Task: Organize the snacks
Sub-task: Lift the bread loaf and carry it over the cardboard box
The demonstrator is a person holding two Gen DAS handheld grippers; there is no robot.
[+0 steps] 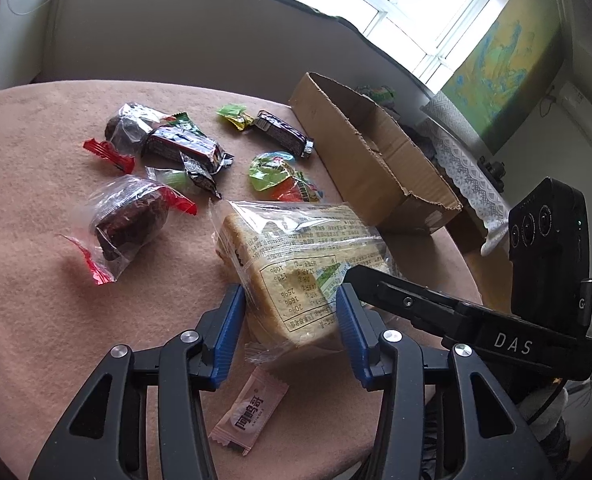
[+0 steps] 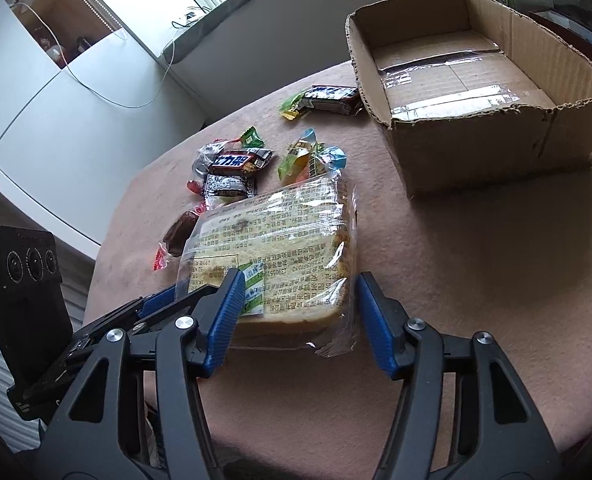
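Sitting empty at upper right, the cardboard box (image 2: 476, 92) shows nothing is sorted yet. Both the left gripper (image 1: 289, 320) and right gripper (image 2: 298, 312) clamp the bagged bread (image 2: 279, 248); candies (image 2: 235, 164) remain scattered upper left.

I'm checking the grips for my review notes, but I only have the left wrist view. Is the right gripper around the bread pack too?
Observer: Yes. In the right wrist view, the right gripper straddles the bread pack, with its jaws against the wrapper on both sides.
Operator: Is there anything inside the cardboard box? I only see its far wall.
Observer: No snacks. The cardboard box shows only strips of clear tape across its floor.
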